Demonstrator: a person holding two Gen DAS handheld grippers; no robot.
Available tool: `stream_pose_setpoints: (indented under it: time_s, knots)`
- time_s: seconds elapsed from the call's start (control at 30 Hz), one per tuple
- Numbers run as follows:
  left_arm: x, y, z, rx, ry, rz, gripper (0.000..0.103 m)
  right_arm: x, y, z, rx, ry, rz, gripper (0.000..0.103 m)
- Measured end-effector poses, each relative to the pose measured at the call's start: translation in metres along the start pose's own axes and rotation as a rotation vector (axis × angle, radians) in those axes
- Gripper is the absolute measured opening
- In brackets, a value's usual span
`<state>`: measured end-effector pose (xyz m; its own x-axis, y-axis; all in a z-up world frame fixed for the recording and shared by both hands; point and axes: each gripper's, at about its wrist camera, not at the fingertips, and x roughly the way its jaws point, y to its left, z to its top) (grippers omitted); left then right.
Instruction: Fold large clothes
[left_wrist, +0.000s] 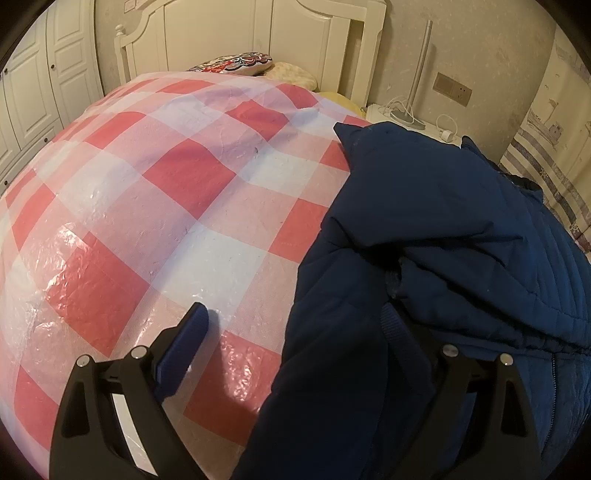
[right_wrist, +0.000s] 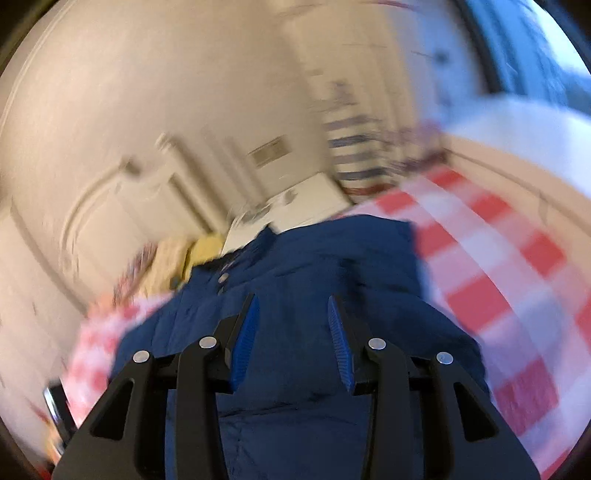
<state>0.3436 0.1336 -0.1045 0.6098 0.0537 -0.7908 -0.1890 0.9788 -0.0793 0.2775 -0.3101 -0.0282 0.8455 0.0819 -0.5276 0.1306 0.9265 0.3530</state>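
Navy jacket (left_wrist: 443, 258) draped over the left gripper (left_wrist: 295, 332), jaws spread wide, right gripper (right_wrist: 293, 321) parted above it, nothing pinched

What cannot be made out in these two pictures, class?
- Left view: the left gripper has one finger hidden under the blue jacket.
- Left view: the jacket's lower part is cut off by the picture's edge.
- Right view: the headboard and nightstand are smeared by motion blur.

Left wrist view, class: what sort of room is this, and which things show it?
Most likely a bedroom: a bed with a white headboard, pillows at its head, and a nightstand beside it.
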Motion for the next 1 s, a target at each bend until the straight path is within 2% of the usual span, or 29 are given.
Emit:
stream_pose_setpoints:
  time_s: [0.07, 0.1, 0.13, 0.23, 0.3, 0.4, 0.5, 0.57, 0.7, 0.8, 0.9, 0.93, 0.97, 1.0]
  knots:
    - [0.0, 0.001, 0.0, -0.001, 0.0, -0.002, 0.094, 0.02, 0.022, -0.001, -0.096, 0.043, -0.023, 0.088]
    - [0.0, 0.001, 0.0, -0.001, 0.0, -0.001, 0.094, 0.026, 0.028, -0.005, -0.14, 0.048, -0.035, 0.09]
    - [0.0, 0.0, 0.0, -0.001, 0.0, -0.001, 0.094, 0.033, 0.034, -0.009, -0.188, 0.058, -0.061, 0.089]
    - [0.0, 0.001, 0.0, -0.002, -0.002, -0.002, 0.094, 0.073, 0.033, -0.033, -0.28, 0.181, -0.14, 0.079]
    - [-0.004, 0.002, -0.001, -0.014, -0.023, 0.002, 0.093, 0.079, 0.026, -0.043, -0.296, 0.183, -0.132, 0.079]
    - [-0.032, 0.009, -0.004, -0.059, -0.141, -0.019, 0.092, 0.081, 0.03, -0.045, -0.314, 0.193, -0.145, 0.08]
    - [-0.077, 0.003, 0.002, -0.086, -0.283, -0.118, 0.092, 0.084, 0.031, -0.044, -0.324, 0.198, -0.15, 0.081]
    - [-0.093, -0.014, 0.016, -0.05, -0.302, -0.154, 0.094, 0.086, 0.031, -0.044, -0.328, 0.199, -0.154, 0.082]
    - [-0.085, -0.082, 0.052, 0.115, -0.243, -0.139, 0.1, 0.083, 0.032, -0.044, -0.326, 0.198, -0.153, 0.082]
    - [-0.046, -0.129, 0.066, 0.204, -0.169, -0.084, 0.1, 0.083, 0.032, -0.044, -0.327, 0.198, -0.154, 0.082]
    - [-0.003, -0.154, 0.065, 0.248, -0.093, -0.066, 0.1, 0.083, 0.032, -0.044, -0.325, 0.198, -0.151, 0.082]
    - [0.024, -0.16, 0.059, 0.278, -0.024, -0.038, 0.101, 0.083, 0.033, -0.044, -0.324, 0.198, -0.15, 0.082]
    - [0.035, -0.163, 0.053, 0.296, -0.022, -0.026, 0.101, 0.082, 0.033, -0.044, -0.324, 0.197, -0.144, 0.082]
    - [0.036, -0.164, 0.046, 0.307, -0.065, -0.022, 0.101, 0.082, 0.032, -0.044, -0.323, 0.197, -0.14, 0.083]
